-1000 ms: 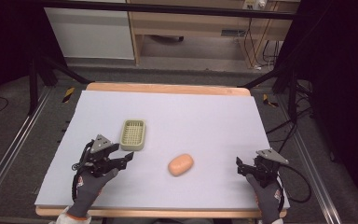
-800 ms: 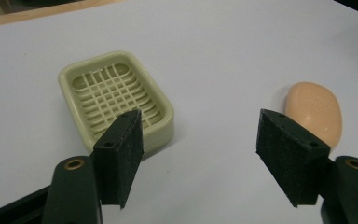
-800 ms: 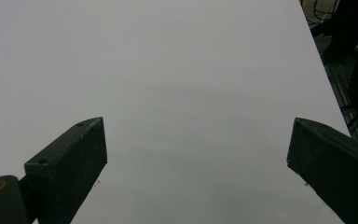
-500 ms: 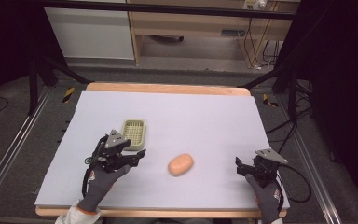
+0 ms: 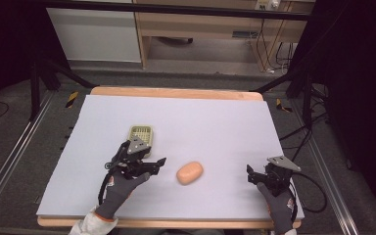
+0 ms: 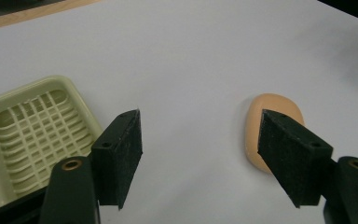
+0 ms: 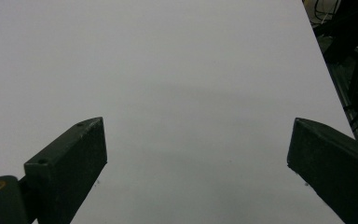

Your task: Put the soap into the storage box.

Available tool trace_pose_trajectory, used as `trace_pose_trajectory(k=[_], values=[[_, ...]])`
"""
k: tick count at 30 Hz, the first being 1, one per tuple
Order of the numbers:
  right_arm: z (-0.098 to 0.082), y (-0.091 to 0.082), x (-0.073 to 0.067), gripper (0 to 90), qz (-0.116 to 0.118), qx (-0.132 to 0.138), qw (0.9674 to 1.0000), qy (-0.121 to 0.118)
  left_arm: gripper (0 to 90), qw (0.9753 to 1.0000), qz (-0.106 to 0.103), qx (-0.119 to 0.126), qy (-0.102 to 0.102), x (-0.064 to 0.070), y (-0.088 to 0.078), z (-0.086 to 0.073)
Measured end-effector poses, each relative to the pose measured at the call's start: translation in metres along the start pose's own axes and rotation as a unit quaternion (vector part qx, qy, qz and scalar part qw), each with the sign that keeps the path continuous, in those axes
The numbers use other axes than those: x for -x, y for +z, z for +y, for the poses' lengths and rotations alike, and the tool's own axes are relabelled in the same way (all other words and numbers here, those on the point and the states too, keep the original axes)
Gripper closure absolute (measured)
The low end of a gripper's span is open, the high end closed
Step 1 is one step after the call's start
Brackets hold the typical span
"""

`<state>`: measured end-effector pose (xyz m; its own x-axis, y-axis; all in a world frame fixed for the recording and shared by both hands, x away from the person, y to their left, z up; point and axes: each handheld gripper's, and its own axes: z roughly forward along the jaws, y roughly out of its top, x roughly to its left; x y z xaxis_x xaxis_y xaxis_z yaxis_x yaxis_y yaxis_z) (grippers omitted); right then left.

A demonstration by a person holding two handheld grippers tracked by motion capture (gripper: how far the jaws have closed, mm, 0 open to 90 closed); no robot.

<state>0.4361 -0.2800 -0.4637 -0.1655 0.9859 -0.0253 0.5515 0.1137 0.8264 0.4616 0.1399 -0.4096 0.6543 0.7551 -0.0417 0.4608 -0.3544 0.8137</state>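
While lying flat, soap (image 5: 190, 172) looks peach-coloured.

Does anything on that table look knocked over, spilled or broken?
Nothing stands out. The peach-coloured soap bar lies flat and whole on the white table cover, apart from the pale green soap dish, which sits upright and empty. The left gripper and right gripper are open, holding nothing.

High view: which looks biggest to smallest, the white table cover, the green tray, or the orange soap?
1. White table cover, by far the largest.
2. Green tray and orange soap look about alike; the left gripper hides part of the tray, so I won't rank them.
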Motion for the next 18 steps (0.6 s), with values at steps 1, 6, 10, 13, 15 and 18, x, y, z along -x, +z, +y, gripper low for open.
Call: trace_pose_trajectory(k=[1, 6, 10, 13, 15, 18], values=[[0.0, 0.0, 0.0, 5.1, 0.0, -0.001, 1.0, -0.001, 29.9, 1.0, 0.0, -0.001, 0.001, 0.001, 0.001, 0.001], [0.0, 0.0, -0.002, 5.1, 0.0, 0.0, 1.0, -0.004, 29.7, 1.0, -0.007, -0.003, 0.004, 0.006, 0.008, 0.003], [0.001, 0.001, -0.003, 5.2, -0.001, -0.001, 1.0, -0.003, 29.5, 0.9998, -0.011, -0.012, 0.013, 0.013, 0.016, 0.005], [0.001, 0.001, -0.003, 5.4, -0.001, -0.002, 1.0, -0.005, 29.4, 0.9997, -0.014, -0.014, 0.016, 0.016, 0.019, 0.005], [0.001, 0.001, -0.003, 5.4, -0.001, -0.003, 1.0, -0.005, 29.4, 0.9996, -0.016, -0.016, 0.016, 0.017, 0.021, 0.005], [0.001, 0.001, -0.002, 5.4, 0.001, -0.002, 1.0, -0.004, 29.4, 0.9995, -0.017, -0.018, 0.017, 0.018, 0.022, 0.005]])
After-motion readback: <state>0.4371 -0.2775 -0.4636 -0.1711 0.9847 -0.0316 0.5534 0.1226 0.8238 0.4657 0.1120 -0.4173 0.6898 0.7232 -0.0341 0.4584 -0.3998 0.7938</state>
